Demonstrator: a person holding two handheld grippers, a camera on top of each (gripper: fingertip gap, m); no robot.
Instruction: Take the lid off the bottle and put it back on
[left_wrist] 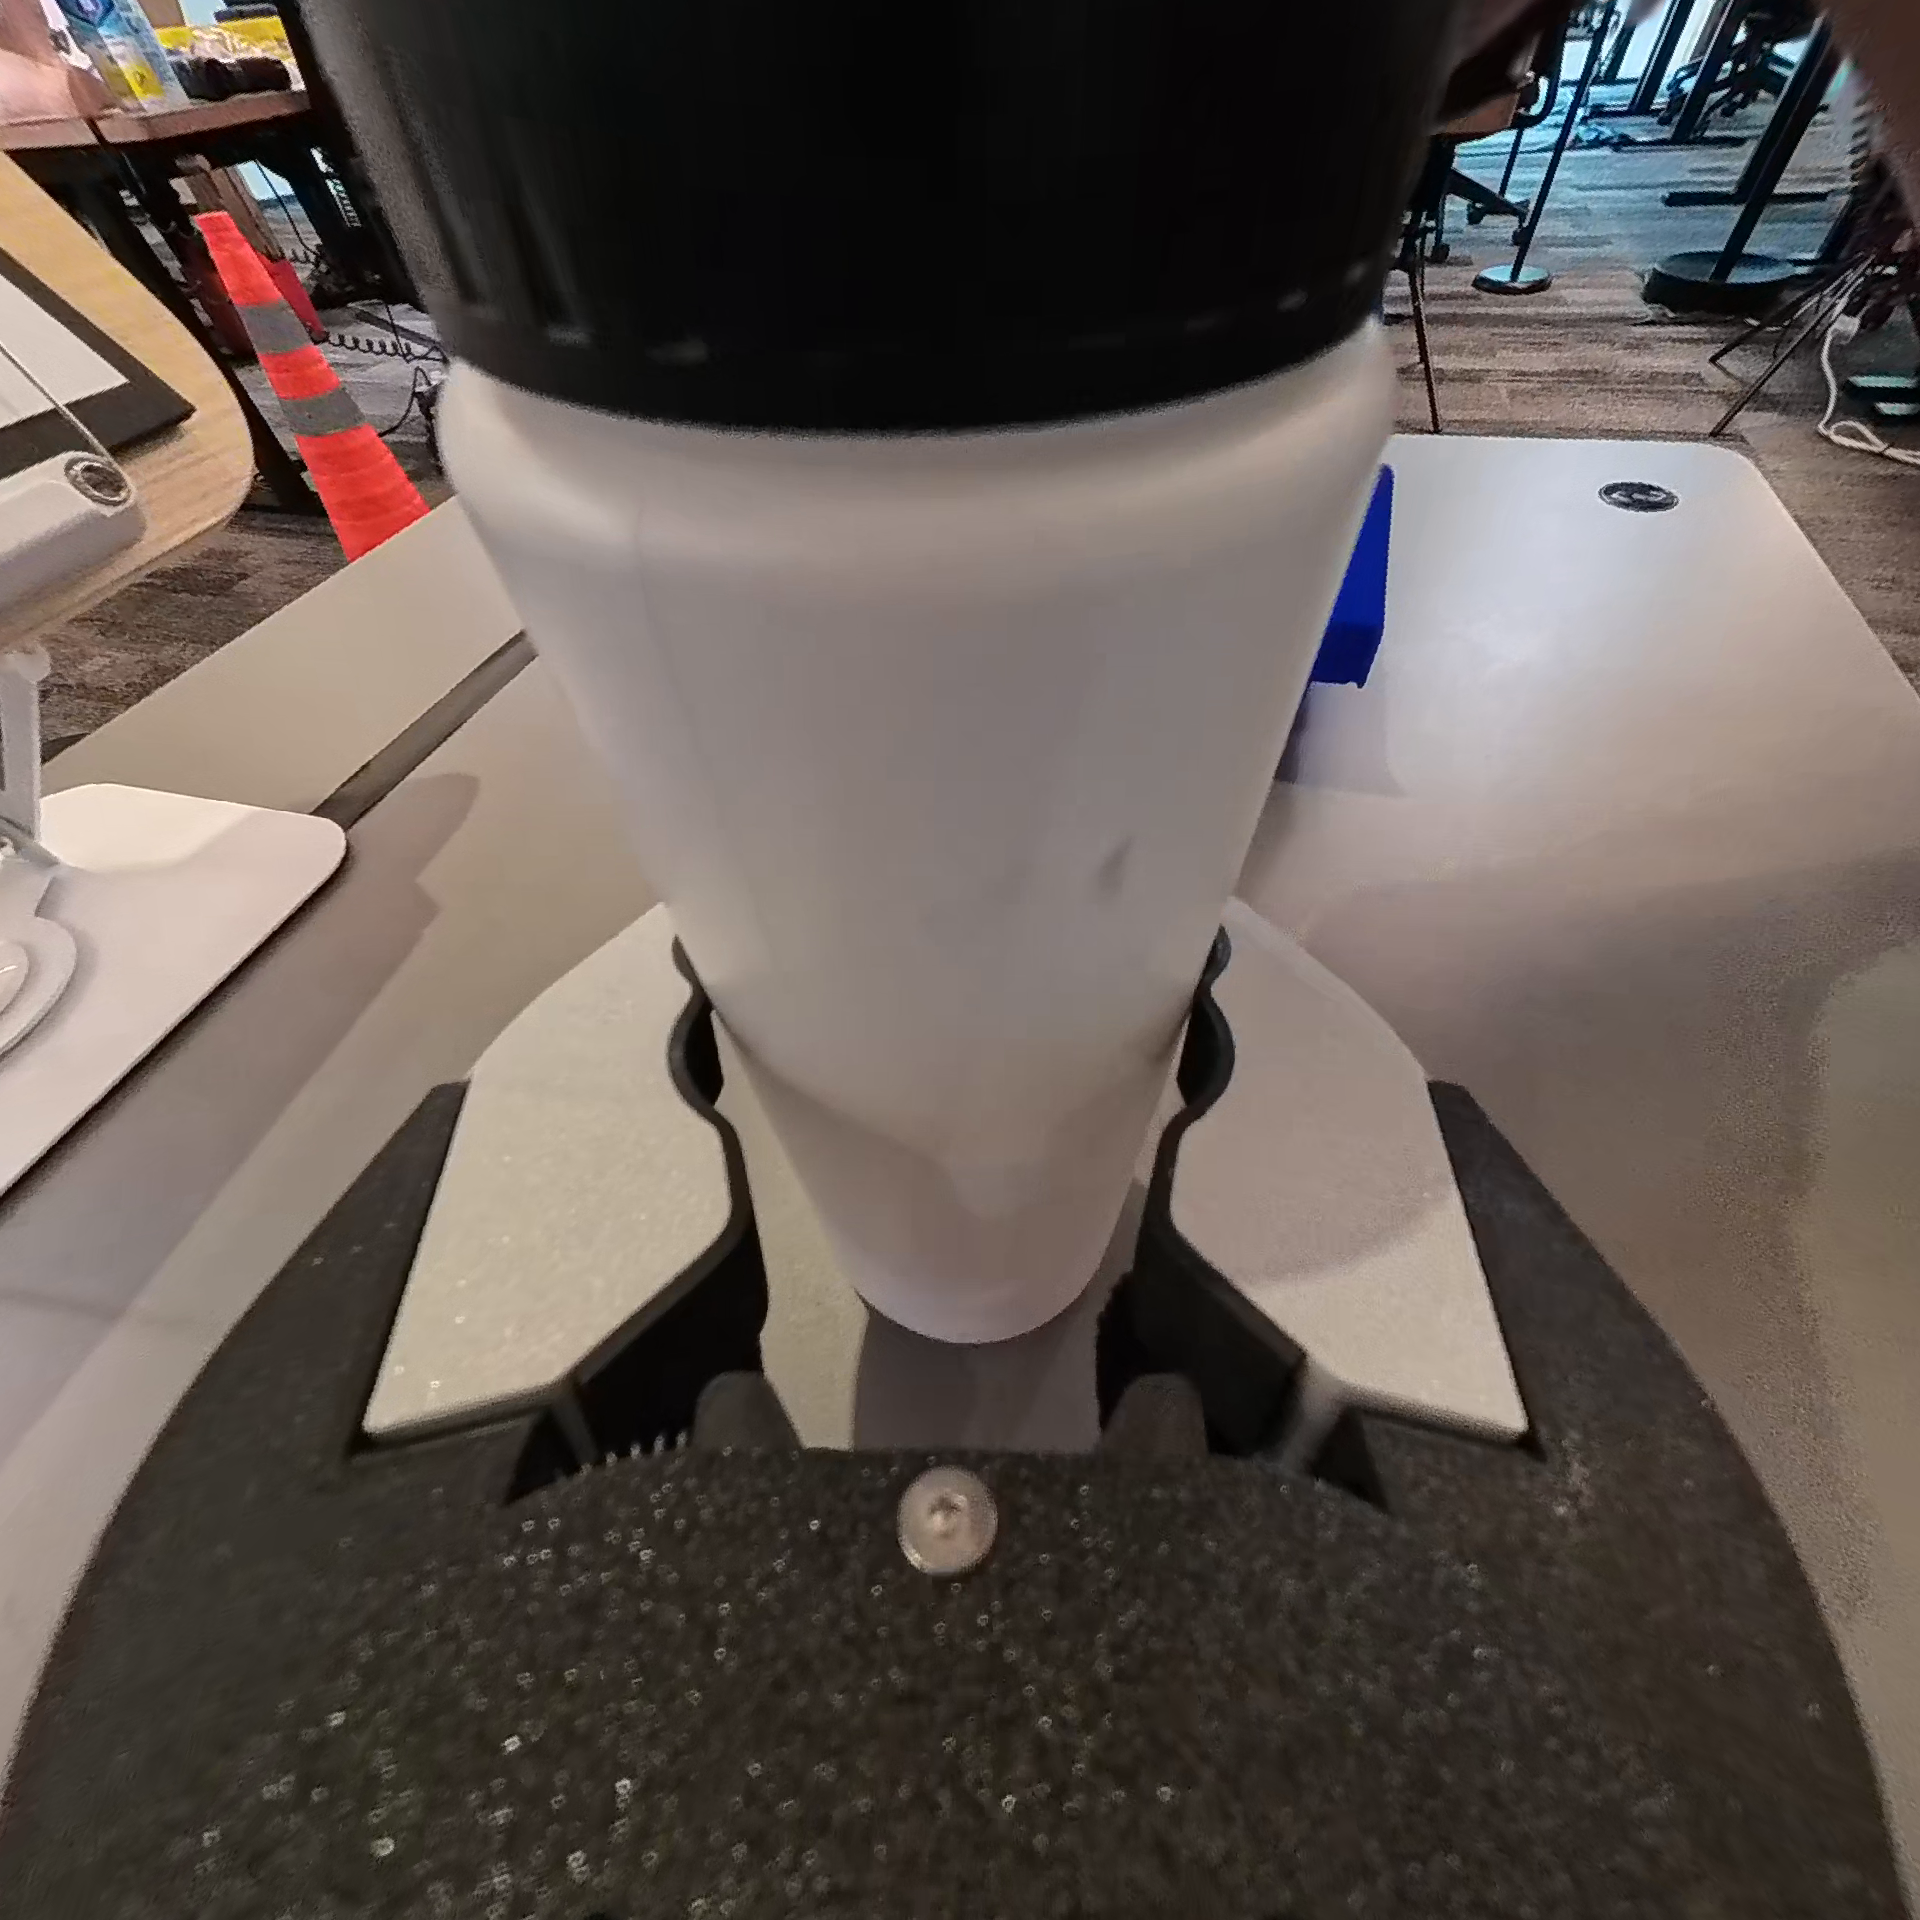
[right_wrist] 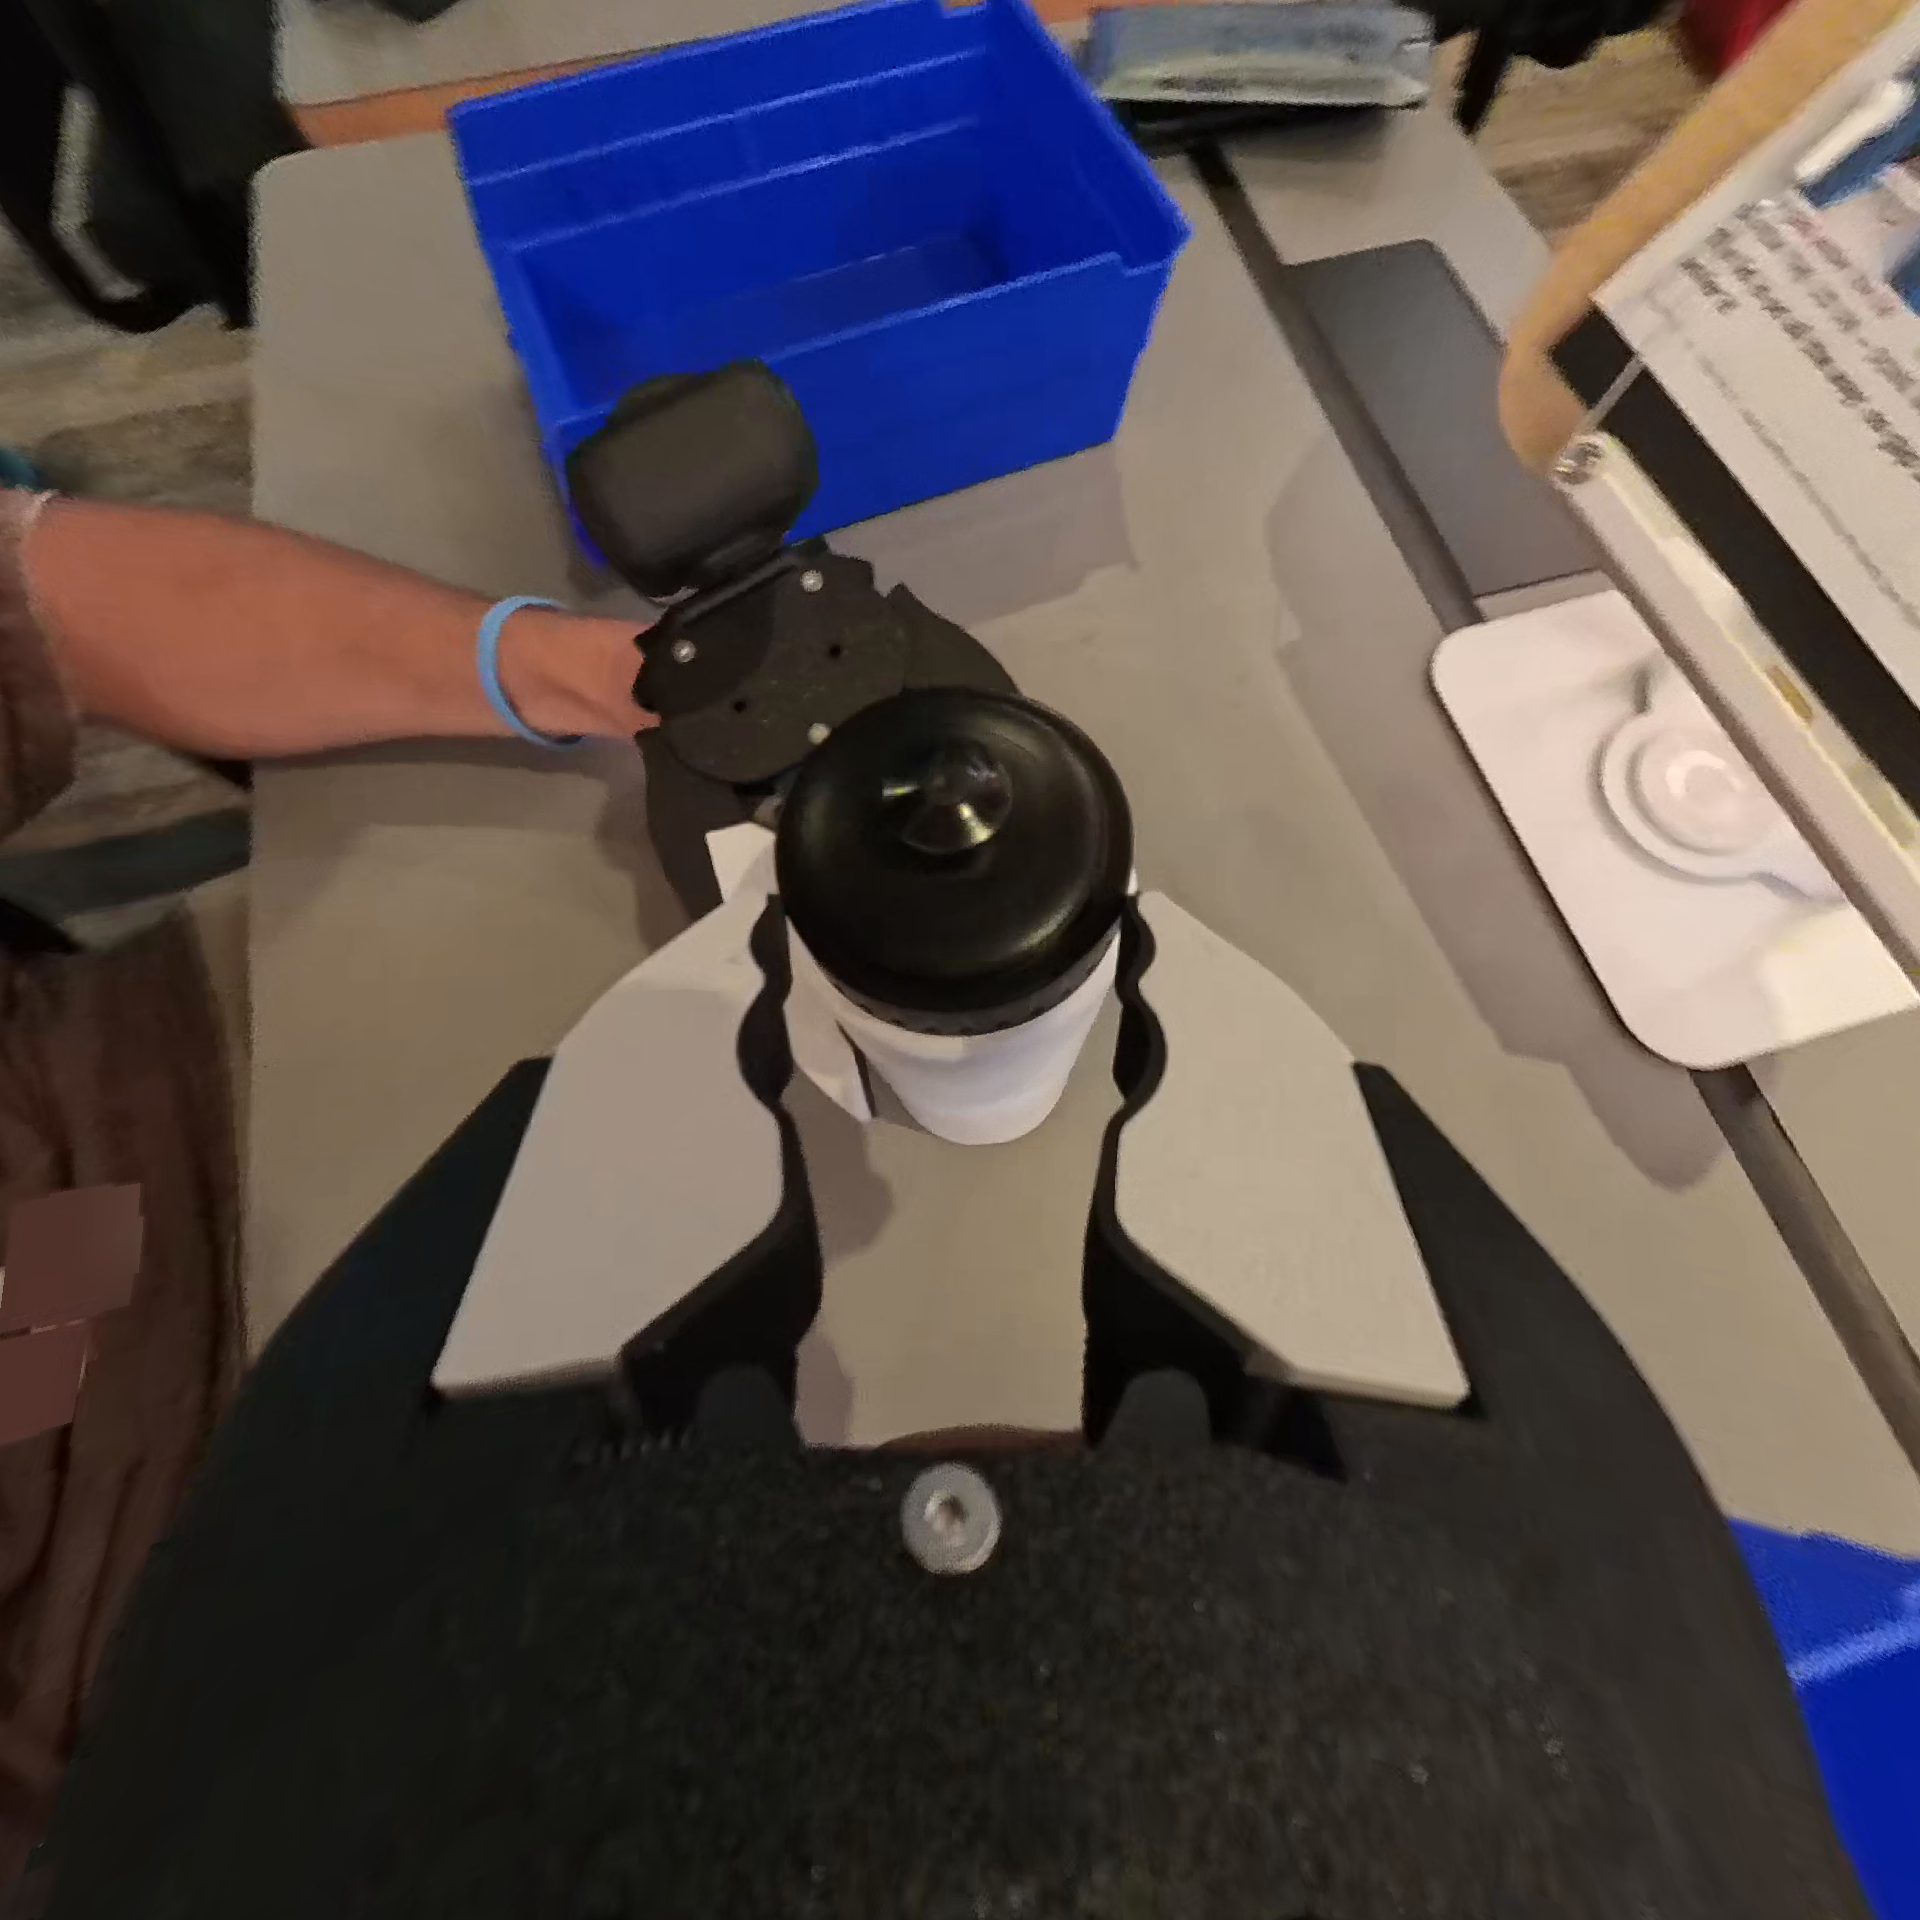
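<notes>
A white bottle (left_wrist: pixel 914 779) with a black ribbed lid (left_wrist: pixel 914 187) stands upright on the grey table (left_wrist: pixel 1610 727). My left gripper (left_wrist: pixel 951 987) is shut on the bottle's lower body, with both pads pressed against its sides. In the right wrist view I look down on the lid (right_wrist: pixel 951 842) and the bottle (right_wrist: pixel 977 1070). My right gripper (right_wrist: pixel 953 935) is shut on the lid, one pad at each side of its rim. The left gripper's black body (right_wrist: pixel 769 675) shows behind the bottle, held by a person's hand (right_wrist: pixel 561 675).
A blue bin (right_wrist: pixel 831 239) stands on the table behind the bottle and also shows in the left wrist view (left_wrist: pixel 1361 582). A white stand base (right_wrist: pixel 1662 831) and a framed sign (right_wrist: pixel 1766 364) are at the right. An orange cone (left_wrist: pixel 301 384) stands on the floor.
</notes>
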